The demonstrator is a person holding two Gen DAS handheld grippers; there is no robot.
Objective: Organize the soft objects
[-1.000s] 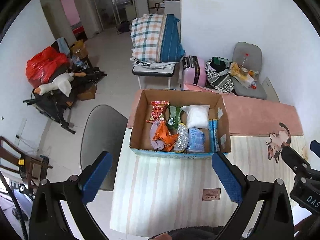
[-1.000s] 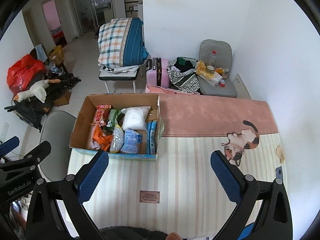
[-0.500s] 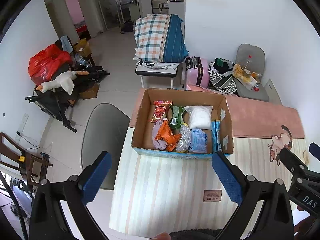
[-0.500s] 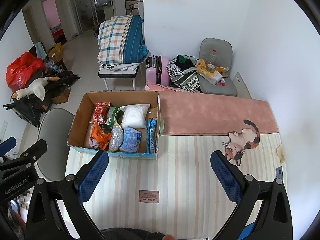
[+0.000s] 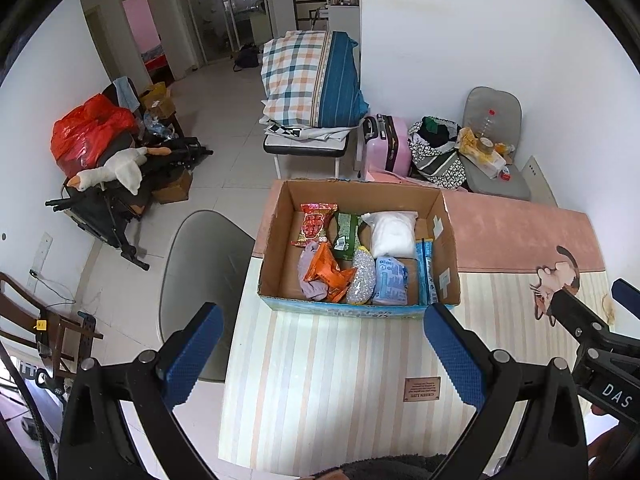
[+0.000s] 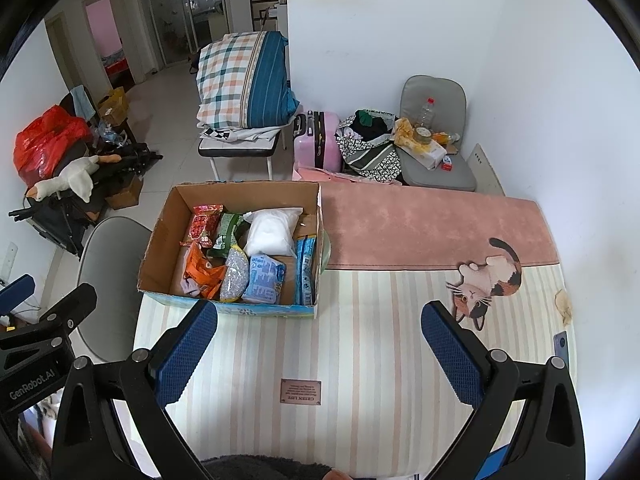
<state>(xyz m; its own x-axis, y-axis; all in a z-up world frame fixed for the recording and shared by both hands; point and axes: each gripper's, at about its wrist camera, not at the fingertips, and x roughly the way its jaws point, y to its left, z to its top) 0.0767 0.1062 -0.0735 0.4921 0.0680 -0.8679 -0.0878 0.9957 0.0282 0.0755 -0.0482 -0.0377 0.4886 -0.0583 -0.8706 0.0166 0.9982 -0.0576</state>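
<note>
Though box in both, cat print whole (R view).

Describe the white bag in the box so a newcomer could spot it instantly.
Find the cardboard box on the striped mat. The white bag lies in its far half, toward the right. It is the only plain, unprinted pack among colourful wrappers.

Each handheld tool has a black plastic frame with two arms, silver screws at the joints, and blue dimpled pads. The left tool sits above a dark fuzzy sleeve. The right tool is built the same way. White lettering reads "DAS" on one body, "GenRobot.AI" on the other.
</note>
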